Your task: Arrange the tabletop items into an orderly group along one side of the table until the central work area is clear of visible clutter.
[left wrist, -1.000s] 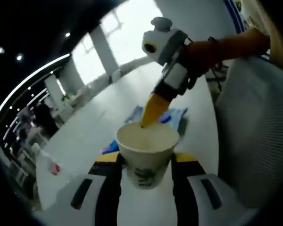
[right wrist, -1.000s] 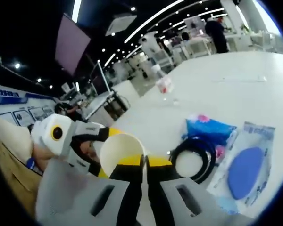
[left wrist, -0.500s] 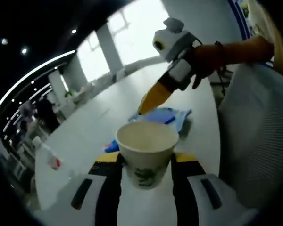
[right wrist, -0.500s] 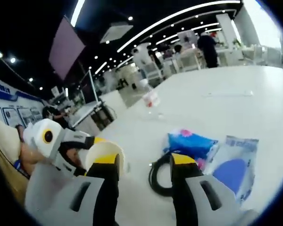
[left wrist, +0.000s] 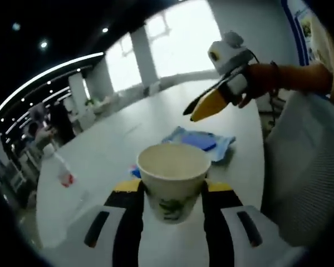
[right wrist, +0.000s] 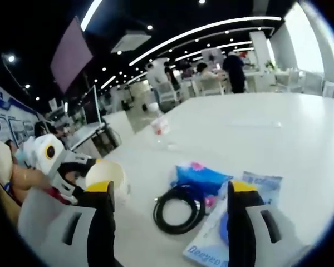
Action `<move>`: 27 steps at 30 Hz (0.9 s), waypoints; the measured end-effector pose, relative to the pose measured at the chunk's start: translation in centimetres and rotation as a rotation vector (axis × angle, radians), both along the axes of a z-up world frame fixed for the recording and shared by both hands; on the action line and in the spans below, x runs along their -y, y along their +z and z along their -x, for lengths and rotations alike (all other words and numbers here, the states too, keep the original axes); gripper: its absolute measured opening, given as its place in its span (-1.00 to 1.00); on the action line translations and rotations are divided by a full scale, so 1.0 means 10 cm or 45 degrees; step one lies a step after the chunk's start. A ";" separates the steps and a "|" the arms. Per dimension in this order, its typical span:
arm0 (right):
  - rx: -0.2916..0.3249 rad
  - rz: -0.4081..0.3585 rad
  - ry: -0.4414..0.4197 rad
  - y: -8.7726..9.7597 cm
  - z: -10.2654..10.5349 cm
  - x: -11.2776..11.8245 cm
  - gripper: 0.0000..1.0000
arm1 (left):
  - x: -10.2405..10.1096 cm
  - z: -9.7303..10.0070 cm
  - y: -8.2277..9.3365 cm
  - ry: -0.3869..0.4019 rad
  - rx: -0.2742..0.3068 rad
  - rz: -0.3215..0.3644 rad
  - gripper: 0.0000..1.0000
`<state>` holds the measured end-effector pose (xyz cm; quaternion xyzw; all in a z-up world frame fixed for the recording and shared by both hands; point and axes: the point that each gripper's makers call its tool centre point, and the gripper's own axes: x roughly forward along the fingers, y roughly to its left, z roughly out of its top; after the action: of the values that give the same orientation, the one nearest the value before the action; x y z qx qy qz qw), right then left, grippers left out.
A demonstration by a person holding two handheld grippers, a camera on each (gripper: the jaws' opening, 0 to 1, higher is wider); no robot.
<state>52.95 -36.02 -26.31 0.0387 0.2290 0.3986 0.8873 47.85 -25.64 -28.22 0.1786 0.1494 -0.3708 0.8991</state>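
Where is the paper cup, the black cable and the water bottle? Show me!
paper cup [left wrist: 173, 189], left gripper view, on its front wall between the jaws.
black cable [right wrist: 180, 208], right gripper view, on the coil's lower loop.
water bottle [right wrist: 160, 126], right gripper view, on its labelled body.

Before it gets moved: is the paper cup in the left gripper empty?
Empty: the upright paper cup, held in the left gripper, shows a bare pale interior.
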 end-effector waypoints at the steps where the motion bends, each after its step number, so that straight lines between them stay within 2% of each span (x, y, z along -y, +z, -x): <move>1: 0.002 0.008 0.004 0.00 0.00 0.00 0.71 | -0.01 -0.01 0.01 0.008 -0.001 0.008 -0.24; 5: 0.019 0.030 0.014 -0.01 0.01 0.00 0.81 | -0.12 -0.08 0.01 0.065 -0.019 0.053 -0.24; 12: 0.026 0.065 0.042 -0.06 0.03 -0.05 0.92 | -0.22 -0.18 0.14 0.118 -0.014 0.171 -0.24; 15: 0.015 0.078 0.052 -0.09 0.04 -0.06 0.99 | -0.24 -0.21 0.15 0.127 -0.009 0.170 -0.24; 21: 0.032 0.097 0.068 -0.09 0.05 -0.06 0.99 | -0.27 -0.31 0.23 0.148 -0.004 0.198 -0.24; 24: 0.025 0.101 0.069 -0.10 0.06 -0.05 0.99 | -0.31 -0.40 0.30 0.166 0.021 0.194 -0.24; 27: 0.023 0.100 0.065 -0.10 0.05 -0.04 0.99 | -0.31 -0.49 0.39 0.180 0.035 0.241 -0.24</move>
<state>52.43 -35.60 -27.29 -0.0056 0.2372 0.4123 0.8796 52.72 -22.53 -24.28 0.0870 0.1135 -0.3163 0.9378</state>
